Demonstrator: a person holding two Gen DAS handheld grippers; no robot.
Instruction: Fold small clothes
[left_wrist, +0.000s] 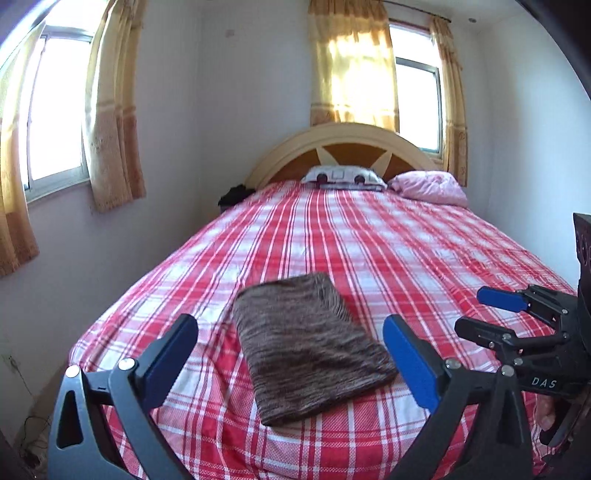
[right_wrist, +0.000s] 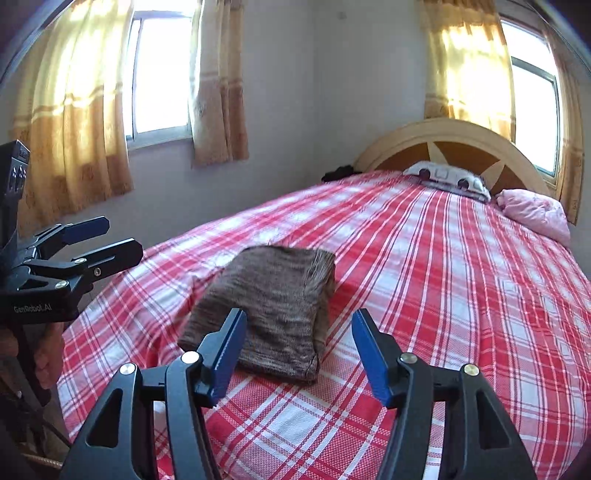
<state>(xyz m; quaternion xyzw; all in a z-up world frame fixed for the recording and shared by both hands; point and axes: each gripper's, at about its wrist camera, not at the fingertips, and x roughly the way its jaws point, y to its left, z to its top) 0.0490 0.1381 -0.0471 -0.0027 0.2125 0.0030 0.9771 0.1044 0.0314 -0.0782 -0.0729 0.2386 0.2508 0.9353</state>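
While the folded brown garment (left_wrist: 310, 347) lies flat on the checked bed (left_wrist: 388, 240) near its foot, both tongs hover above it with nothing in them. Left tongs (left_wrist: 291, 358) stand wide apart; right tongs (right_wrist: 299, 354) are released too, clear of the cloth.

Left wrist view: above foot of bed (left_wrist: 369, 236), facing headboard (left_wrist: 343, 147), angled slightly downward, near brown folded cloth (left_wrist: 310, 347). Right wrist view: similar height, right of the other, facing left-forward. Shared: cloth, bedspread, headboard, both windows.
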